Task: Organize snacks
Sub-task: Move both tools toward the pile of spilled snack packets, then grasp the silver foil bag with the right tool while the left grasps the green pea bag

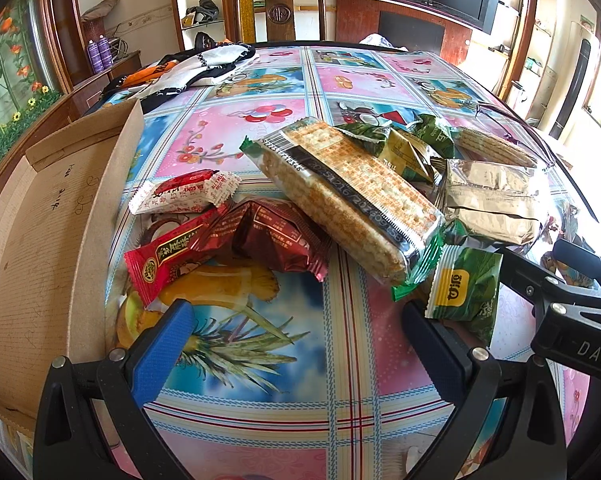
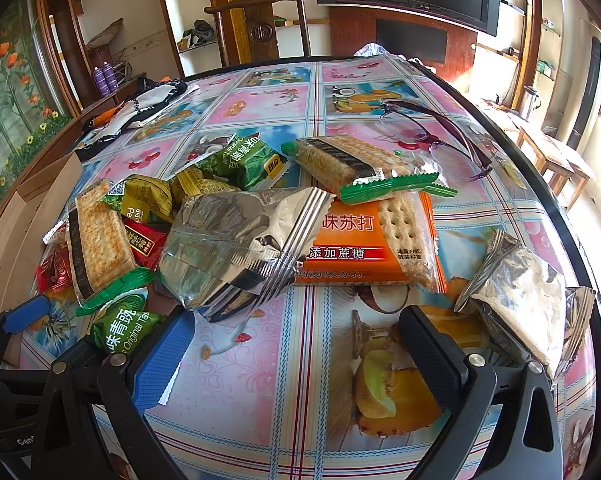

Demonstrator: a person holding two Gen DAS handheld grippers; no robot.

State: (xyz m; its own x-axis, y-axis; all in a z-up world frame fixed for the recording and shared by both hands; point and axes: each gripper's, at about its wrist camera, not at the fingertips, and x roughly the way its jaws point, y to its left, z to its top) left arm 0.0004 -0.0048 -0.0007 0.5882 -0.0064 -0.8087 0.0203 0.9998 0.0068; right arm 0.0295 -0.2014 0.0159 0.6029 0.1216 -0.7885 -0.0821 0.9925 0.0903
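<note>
On the table (image 1: 380, 80), a cardboard box (image 1: 52, 240) lies at the left edge. Right of it sits a heap of snacks: 3 small packets (image 1: 184, 192) nearest the box, and a long cracker pack (image 1: 348, 196) leaning over them from the right. A foil pack (image 2: 236, 240) lies right of that cracker pack, partly on a flat cracker box (image 2: 380, 240). A 2nd cracker pack (image 2: 352, 164) rests on the box's far edge. Glasses (image 2: 440, 136) lie far right; another foil pack (image 2: 528, 300) near right; cloth (image 1: 188, 68) far left

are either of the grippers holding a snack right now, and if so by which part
Nothing is held. The left gripper and right gripper are both open above the tablecloth, with no snack between their fingers.
</note>
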